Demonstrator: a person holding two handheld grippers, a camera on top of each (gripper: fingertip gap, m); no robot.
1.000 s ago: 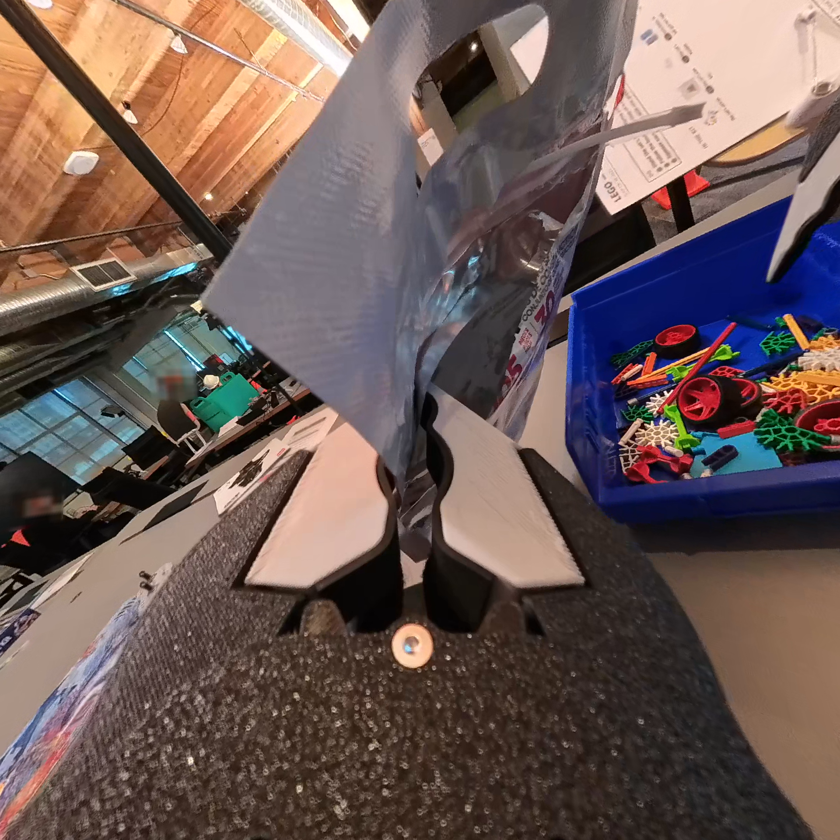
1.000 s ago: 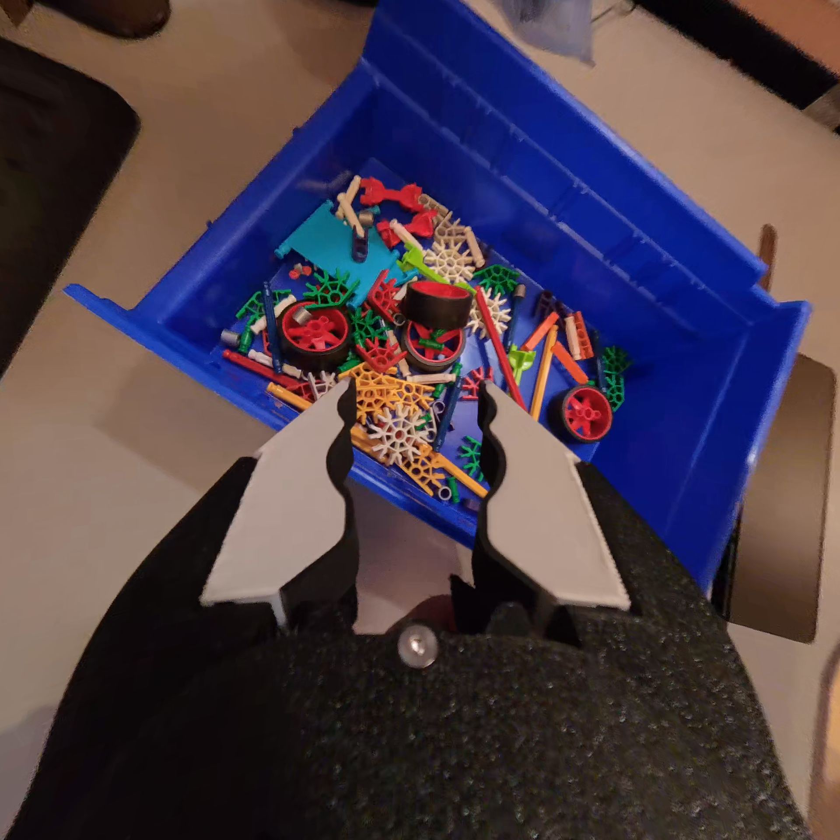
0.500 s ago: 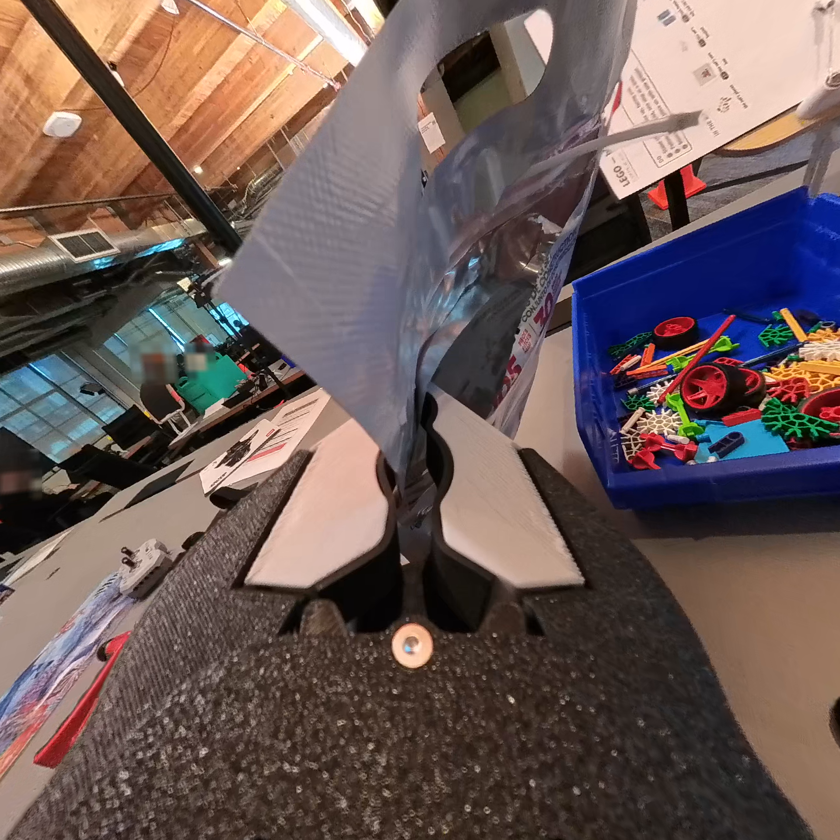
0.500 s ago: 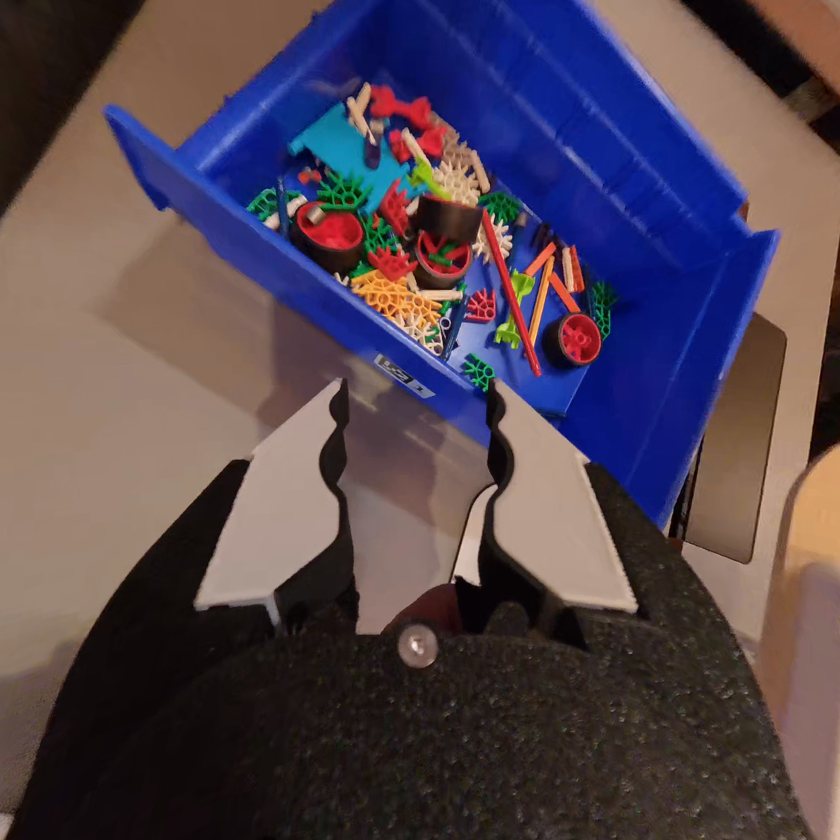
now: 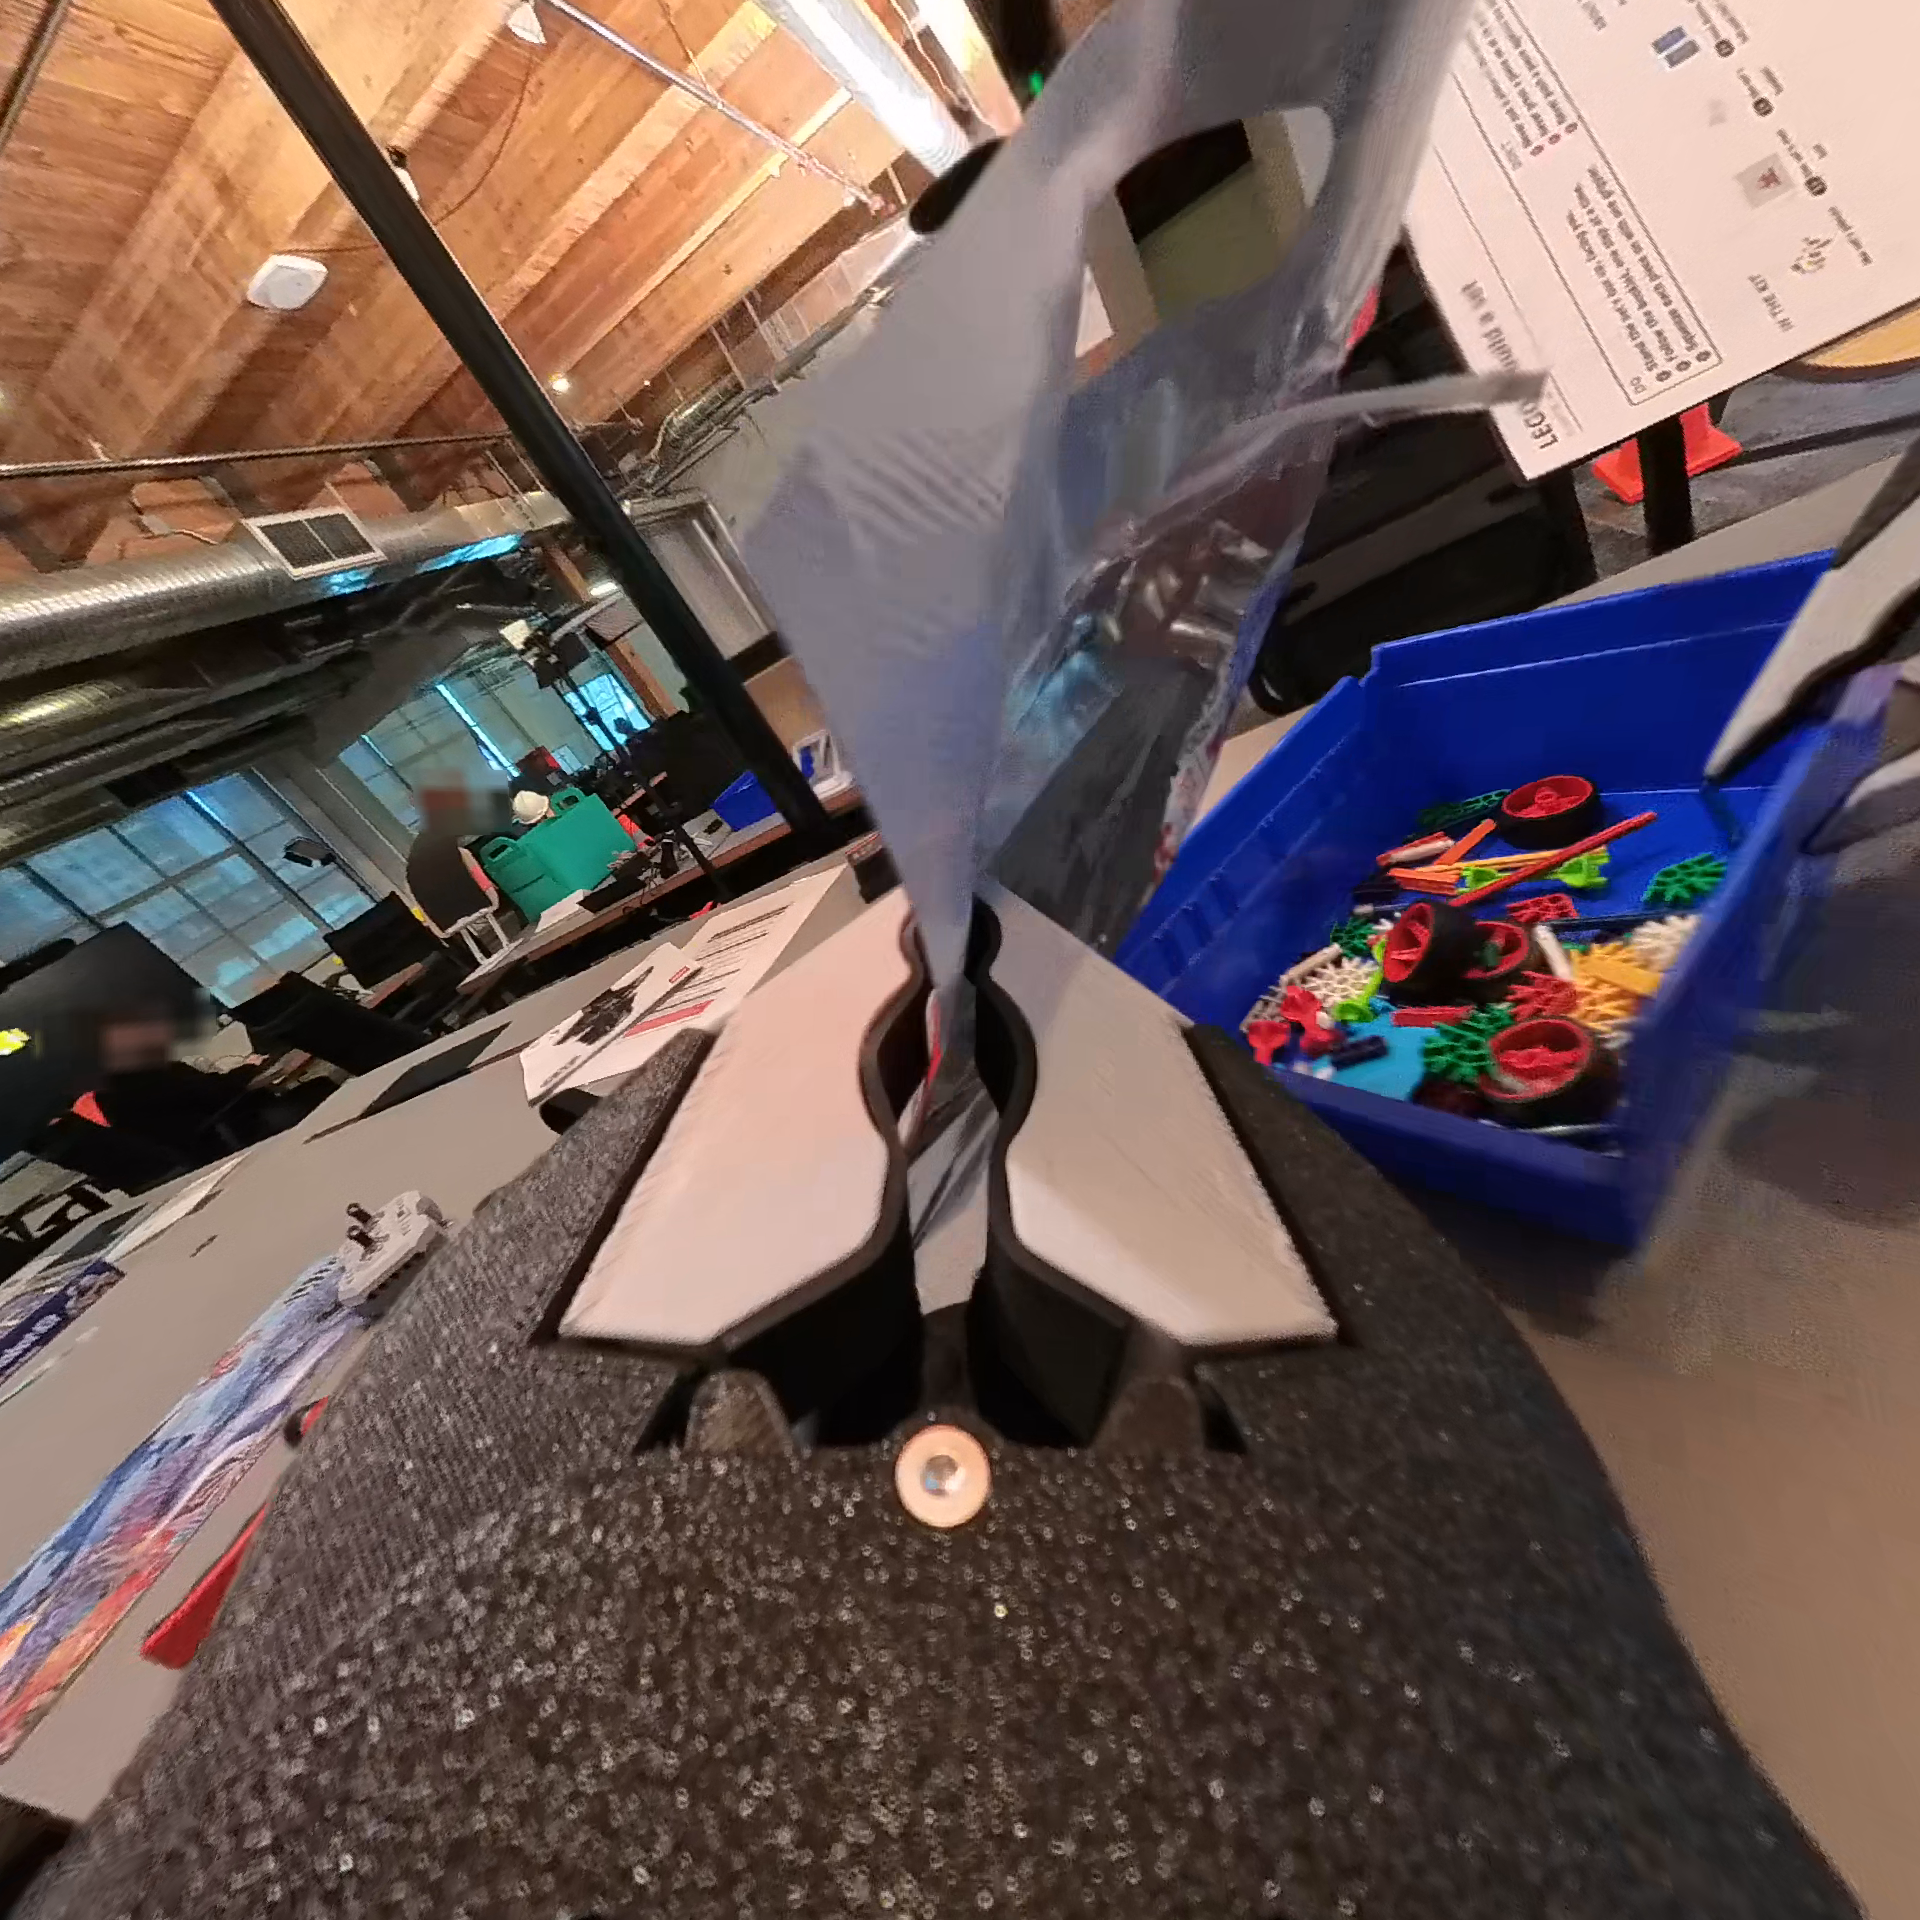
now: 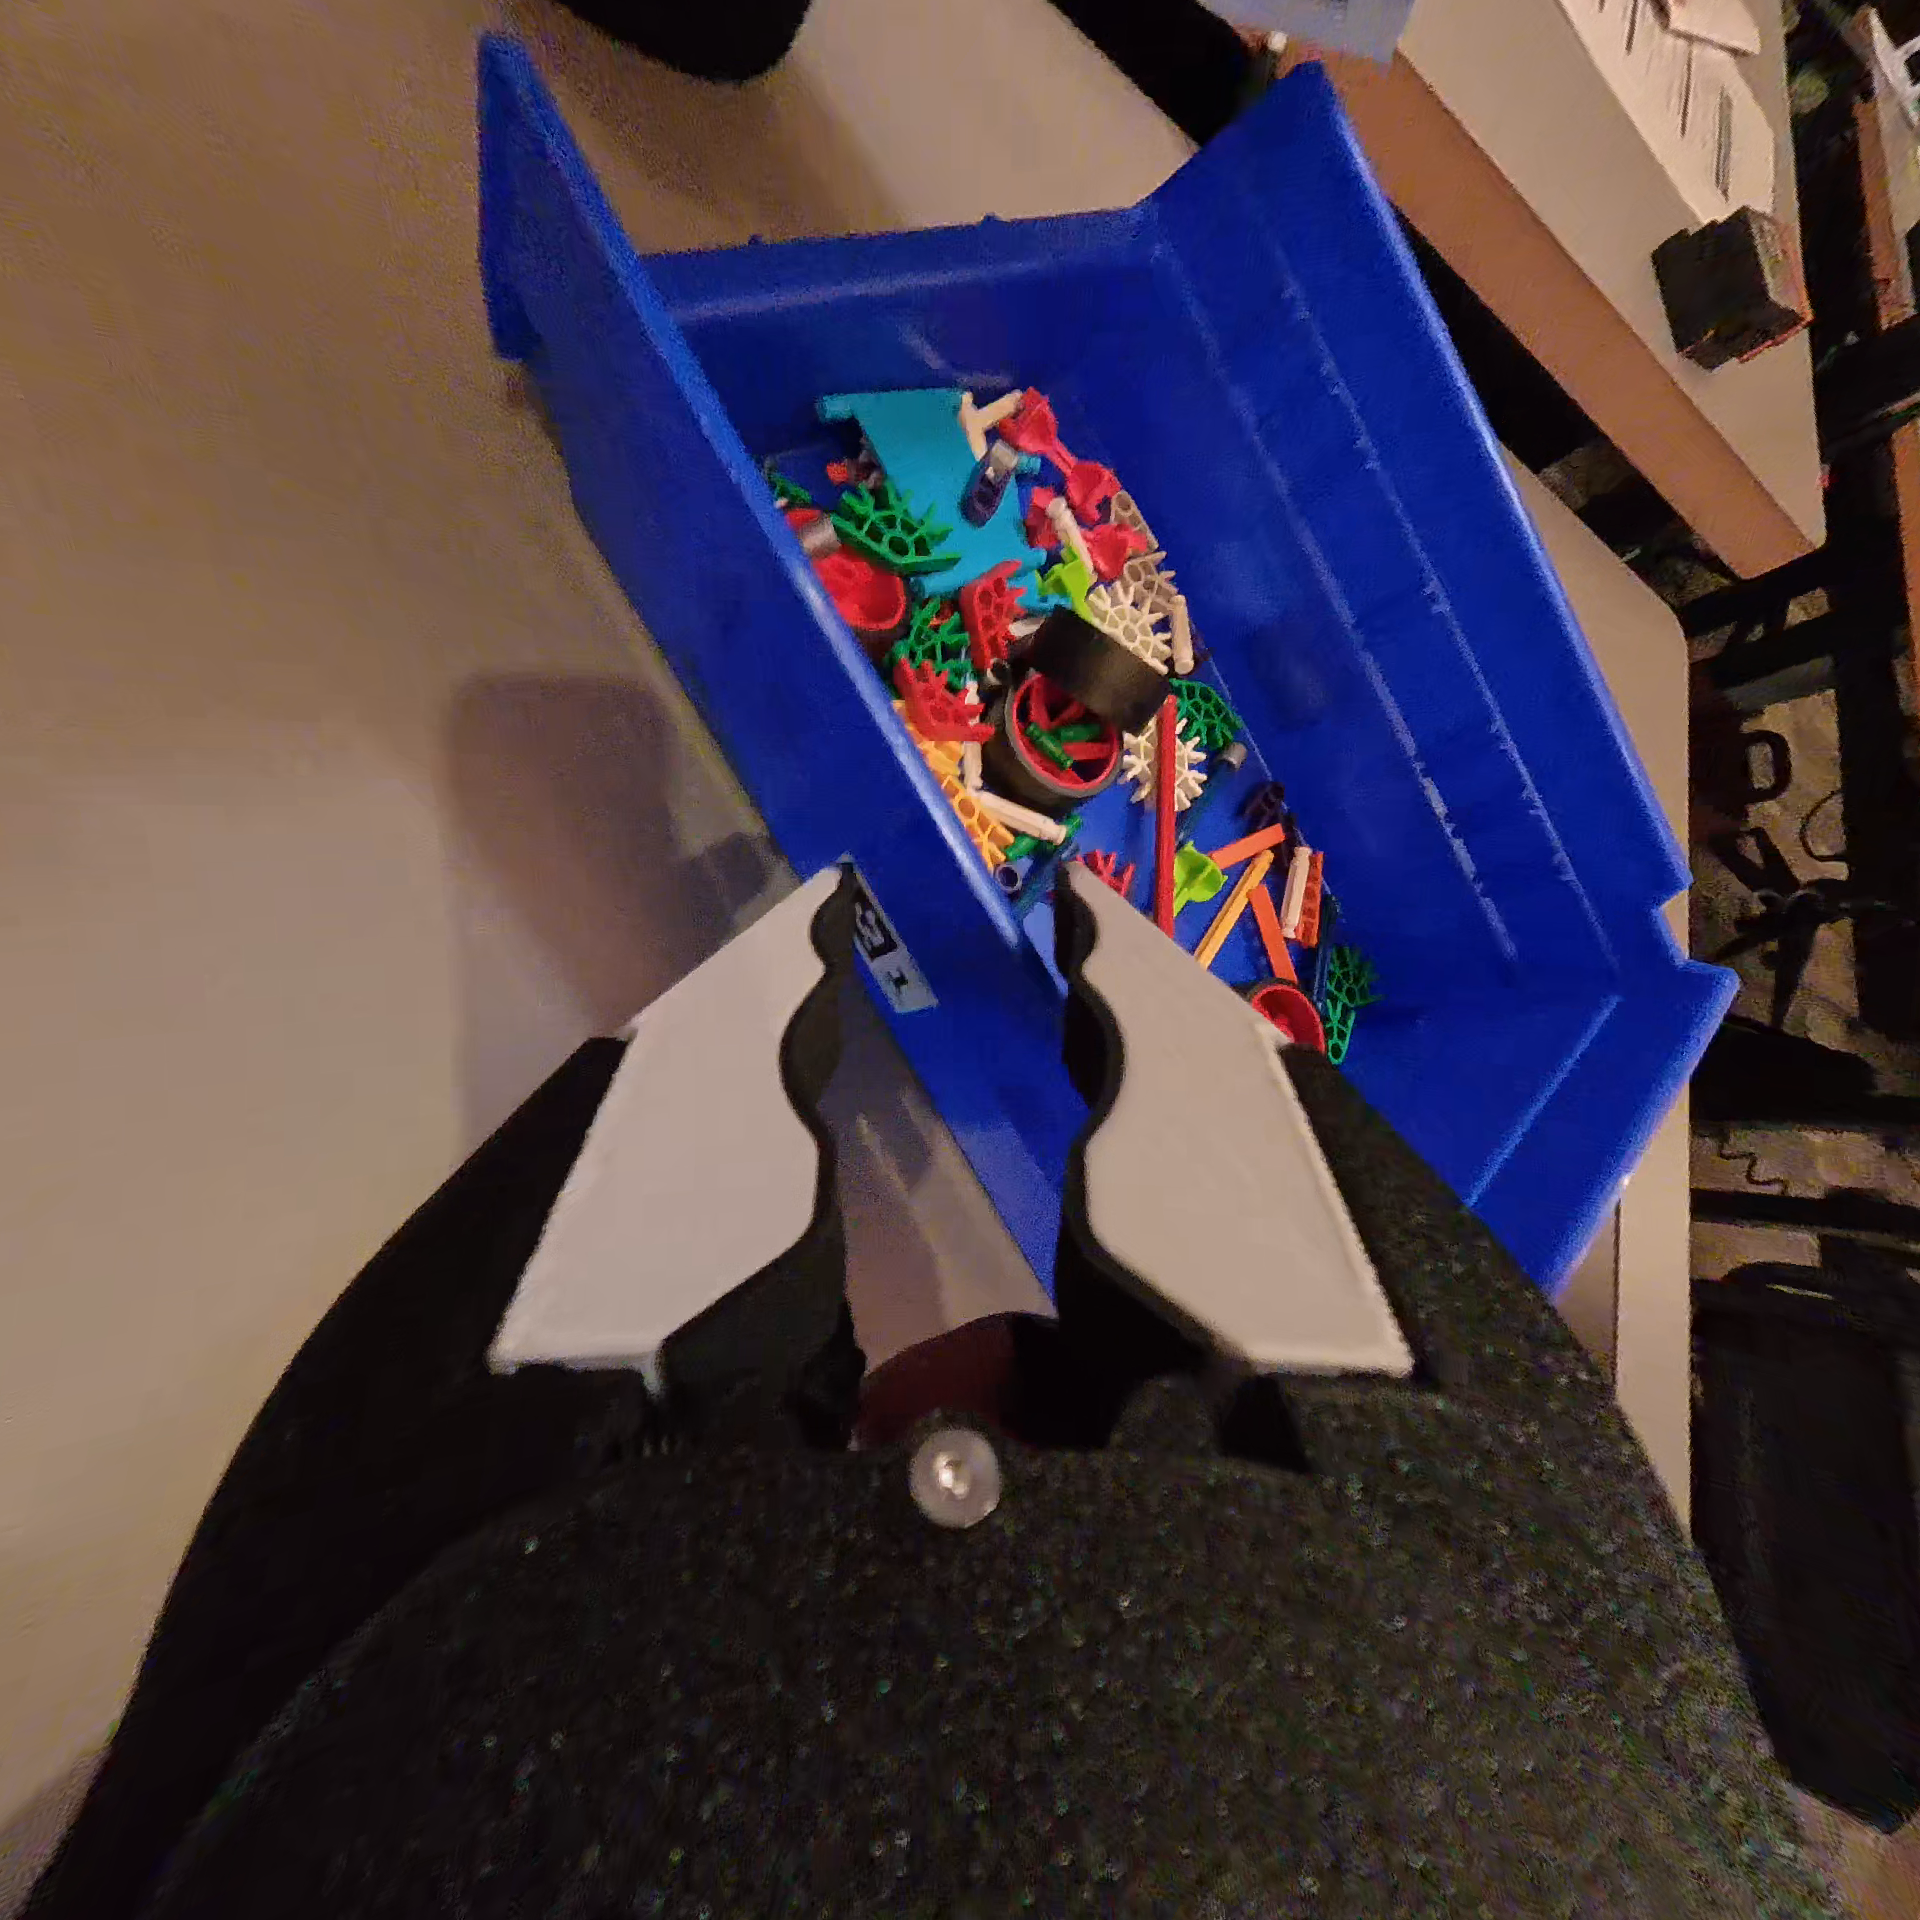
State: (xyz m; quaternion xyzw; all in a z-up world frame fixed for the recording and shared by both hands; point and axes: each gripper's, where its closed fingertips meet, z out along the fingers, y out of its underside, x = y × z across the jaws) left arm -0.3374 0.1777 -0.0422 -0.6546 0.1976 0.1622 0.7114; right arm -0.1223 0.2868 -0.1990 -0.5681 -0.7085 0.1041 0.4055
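Note:
My left gripper (image 5: 951, 935) is shut on the lower edge of a clear bluish plastic bag (image 5: 935, 582) with a handle hole, which stands up above the fingers. A blue plastic bin (image 5: 1455, 707) sits to its right on the table and holds several colourful construction toy parts (image 5: 1475, 966). In the right wrist view my right gripper (image 6: 951, 894) is open and straddles the near wall of the bin (image 6: 1403, 520). Its left finger is outside the wall and its right finger is inside, next to the parts (image 6: 1039, 644). One finger of the right gripper (image 5: 1808, 675) shows in the left wrist view over the bin's rim.
The grey table (image 6: 260, 520) carries printed sheets (image 5: 644, 997), a colourful booklet (image 5: 135, 1475), a small white device (image 5: 390, 1236) and a red object (image 5: 203, 1600) on the left. A white sign board (image 5: 1683, 187) stands behind the bin. The table's edge (image 6: 1621, 582) lies just past the bin. People sit far off. The grippers' ends are close to 30 cm from one another.
My right gripper has come down from above the bin and now has its near wall between the fingers. My left gripper still holds the bag and has shifted a little.

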